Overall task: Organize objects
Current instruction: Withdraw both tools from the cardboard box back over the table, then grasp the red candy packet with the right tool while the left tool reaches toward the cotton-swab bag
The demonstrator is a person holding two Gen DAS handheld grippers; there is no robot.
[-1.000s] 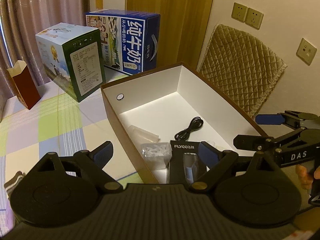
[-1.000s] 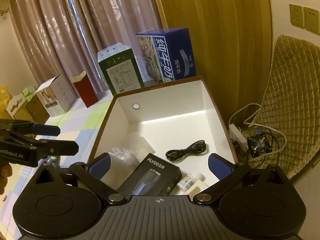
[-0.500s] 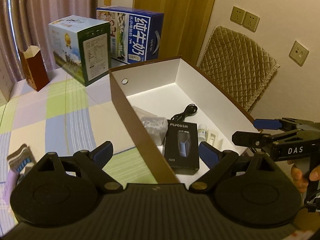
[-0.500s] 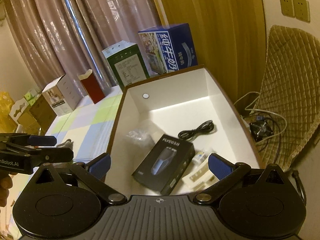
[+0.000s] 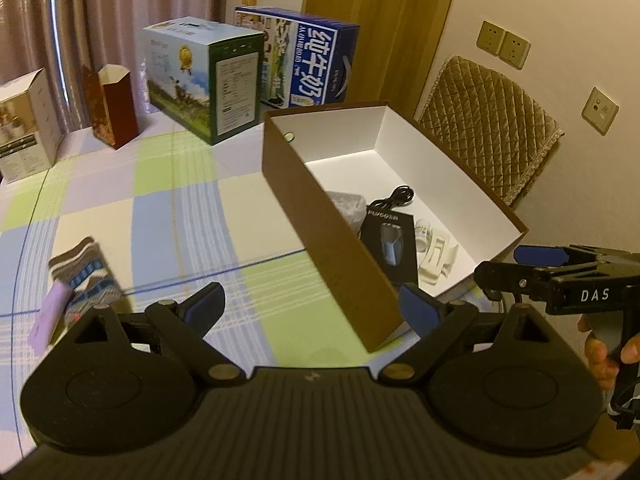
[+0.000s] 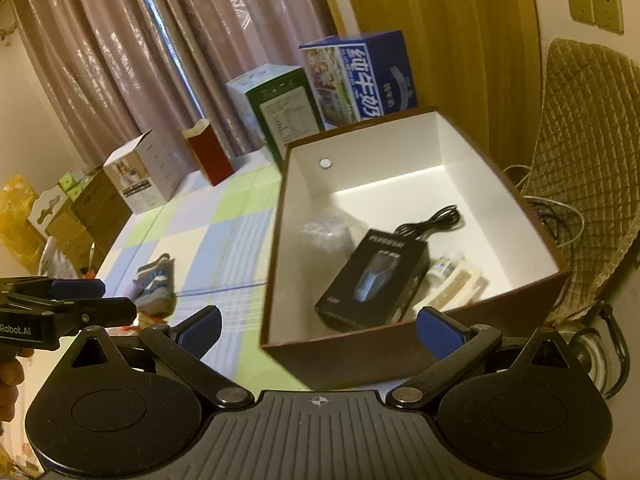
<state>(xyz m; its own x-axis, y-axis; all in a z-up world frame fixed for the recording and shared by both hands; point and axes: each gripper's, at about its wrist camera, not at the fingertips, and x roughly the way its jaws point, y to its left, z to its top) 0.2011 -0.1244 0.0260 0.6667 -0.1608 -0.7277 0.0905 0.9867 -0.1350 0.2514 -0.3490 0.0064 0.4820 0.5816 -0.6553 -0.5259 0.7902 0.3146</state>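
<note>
A brown box with a white inside [image 5: 332, 248] [image 6: 280, 216] stands on the checked tablecloth. In it lie a black shaver box [image 5: 390, 236] [image 6: 372, 276], a black cable [image 5: 394, 196] [image 6: 434, 220], a clear bag [image 5: 346, 202] [image 6: 324, 234], a small bottle [image 5: 423, 234] and a cream clip [image 6: 460, 284]. Striped socks [image 5: 86, 276] [image 6: 154, 284] and a pale purple item [image 5: 48, 316] lie on the cloth at the left. My left gripper [image 5: 310, 306] is open and empty, near the box's front corner. My right gripper [image 6: 318, 324] is open and empty, before the box's near wall.
A blue milk carton case [image 5: 304, 64], a green-and-white carton [image 5: 200, 80], a dark red paper bag [image 5: 112, 106] and a white carton [image 5: 24, 124] stand along the far edge by the curtains. A quilted chair back [image 5: 488, 128] stands right of the box.
Both grippers have pulled back from over the box and stayed open. The left view has swung left, so the socks and more tablecloth now show.
</note>
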